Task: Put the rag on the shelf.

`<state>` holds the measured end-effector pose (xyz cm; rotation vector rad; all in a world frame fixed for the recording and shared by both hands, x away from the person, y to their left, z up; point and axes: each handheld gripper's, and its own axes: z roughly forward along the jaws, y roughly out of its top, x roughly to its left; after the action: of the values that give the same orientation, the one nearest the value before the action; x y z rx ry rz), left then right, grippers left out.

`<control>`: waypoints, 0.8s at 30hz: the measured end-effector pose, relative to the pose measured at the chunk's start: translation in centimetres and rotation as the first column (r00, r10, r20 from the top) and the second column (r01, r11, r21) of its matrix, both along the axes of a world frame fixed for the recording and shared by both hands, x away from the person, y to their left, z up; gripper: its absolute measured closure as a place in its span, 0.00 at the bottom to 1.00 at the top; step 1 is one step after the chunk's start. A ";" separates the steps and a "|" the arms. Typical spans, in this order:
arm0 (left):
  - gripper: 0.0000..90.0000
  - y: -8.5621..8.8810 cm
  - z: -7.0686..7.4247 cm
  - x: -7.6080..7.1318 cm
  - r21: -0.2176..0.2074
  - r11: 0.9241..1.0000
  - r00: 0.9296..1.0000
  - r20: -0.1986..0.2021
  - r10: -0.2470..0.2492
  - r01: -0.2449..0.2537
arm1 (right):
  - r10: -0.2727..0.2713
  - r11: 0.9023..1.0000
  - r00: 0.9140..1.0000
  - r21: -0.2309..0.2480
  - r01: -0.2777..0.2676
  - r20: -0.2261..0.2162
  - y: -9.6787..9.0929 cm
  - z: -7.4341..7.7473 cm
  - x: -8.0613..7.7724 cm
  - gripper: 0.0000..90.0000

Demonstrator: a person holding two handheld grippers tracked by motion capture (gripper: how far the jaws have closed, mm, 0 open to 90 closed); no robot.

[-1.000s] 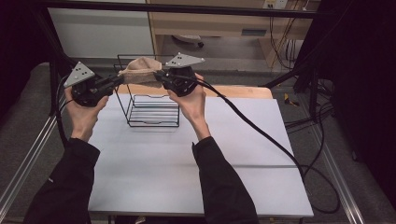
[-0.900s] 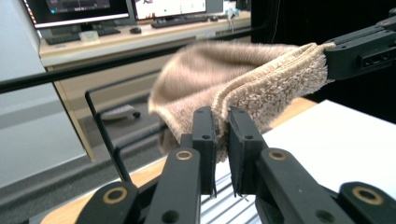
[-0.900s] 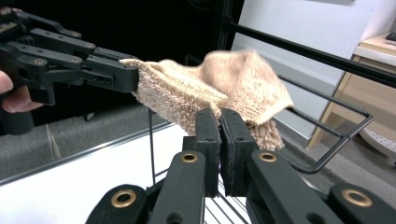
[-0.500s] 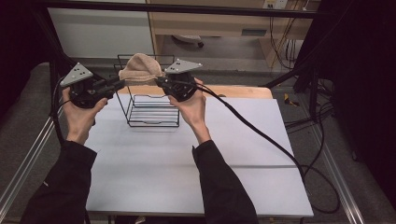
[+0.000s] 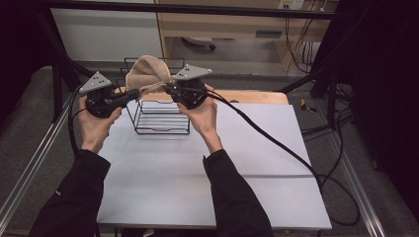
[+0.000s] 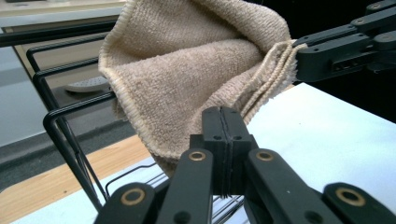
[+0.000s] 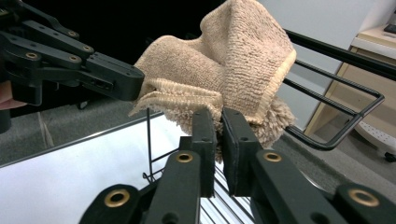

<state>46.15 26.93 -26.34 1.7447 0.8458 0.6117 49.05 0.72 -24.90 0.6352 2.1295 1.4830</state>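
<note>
1. We hold a beige towel (image 5: 146, 74) up between our two grippers, above the black wire rack (image 5: 162, 114) that stands at the far side of the white table (image 5: 257, 163). The towel bunches into a hump over the rack's top rails and does not lie in the rack.

2. Our left gripper (image 5: 132, 94) pinches one end of the towel. In the left gripper view its jaws have just been closing and now sit pressed together, with the towel's hem (image 6: 159, 154) caught at their tips.

3. Our right gripper (image 5: 168, 89) pinches the other end. In the right gripper view a thin slit shows between the jaws, and a fold of towel (image 7: 219, 109) sits nipped at their tips.

4. We judge the step in hand to be the carry and spread: the towel is lifted and gripped at both ends, but it is slack and doubled over, not yet draped.

5. The next move, as we see it, calls for drawing the two grippers apart until the towel is taut, then lowering it evenly across a top rail (image 7: 336, 100) of the rack.

6. Both pinches are shallow, at the hem, so we should pull gently or an end may slip free.
</note>
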 end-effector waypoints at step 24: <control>1.00 -0.2 -0.7 0.5 0.053 0.999 1.000 -0.020 0.003 -0.002 | 0.006 0.996 0.999 0.094 -0.002 -0.045 0.9 1.5 1.5 0.95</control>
<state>46.61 26.73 -27.01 1.8004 0.8521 0.6240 50.56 1.62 -23.41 0.7042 2.1055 1.5931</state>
